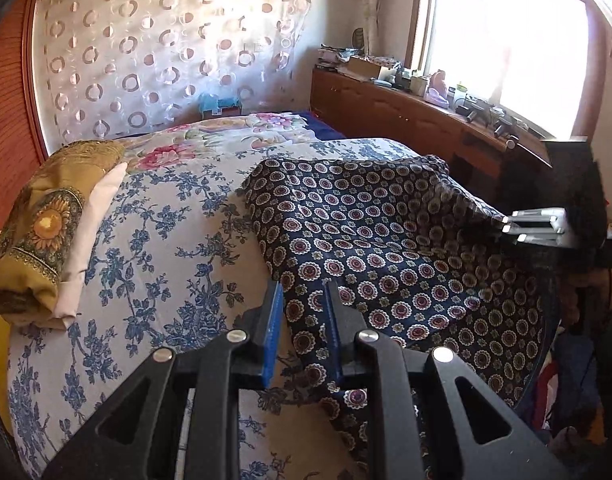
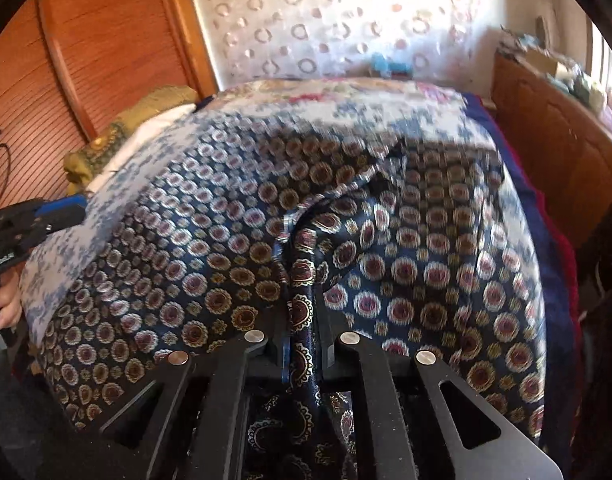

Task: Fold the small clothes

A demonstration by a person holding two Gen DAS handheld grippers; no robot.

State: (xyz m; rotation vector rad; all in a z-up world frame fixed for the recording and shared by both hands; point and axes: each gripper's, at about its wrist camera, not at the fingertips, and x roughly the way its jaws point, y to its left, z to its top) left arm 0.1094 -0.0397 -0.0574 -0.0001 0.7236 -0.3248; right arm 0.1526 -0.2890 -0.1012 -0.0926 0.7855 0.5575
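- The folded yellow cloth [image 1: 45,232] sits on the left side of the bed [image 1: 153,240]; it lies well apart from the work, so it is safe unless something big swings that way.
- The left tool [image 1: 301,292] has its two blue fingers [image 1: 274,332] apart; they hang over the near left edge of the dark dotted garment [image 1: 386,240] and hold nothing; I think that if they shut too low they could pinch the flowery bed cover too, and then both would lift together.
- The garment lies spread on the bed, in the middle and toward the right; only one side is held, so a hard pull could drag the whole thing sideways and make new wrinkles.
- The right tool [image 2: 303,280] is clamped on a bunched bit of the garment's right edge [image 2: 301,312]; the cloth looks thin and smooth, so I think it might slip out if it is tugged fast.
- The right view is blurry, so I cannot tell how much cloth is in the grip; a small bite would let go more easily.
- The bed edge on the right is close; cloth dropped there could slide off.
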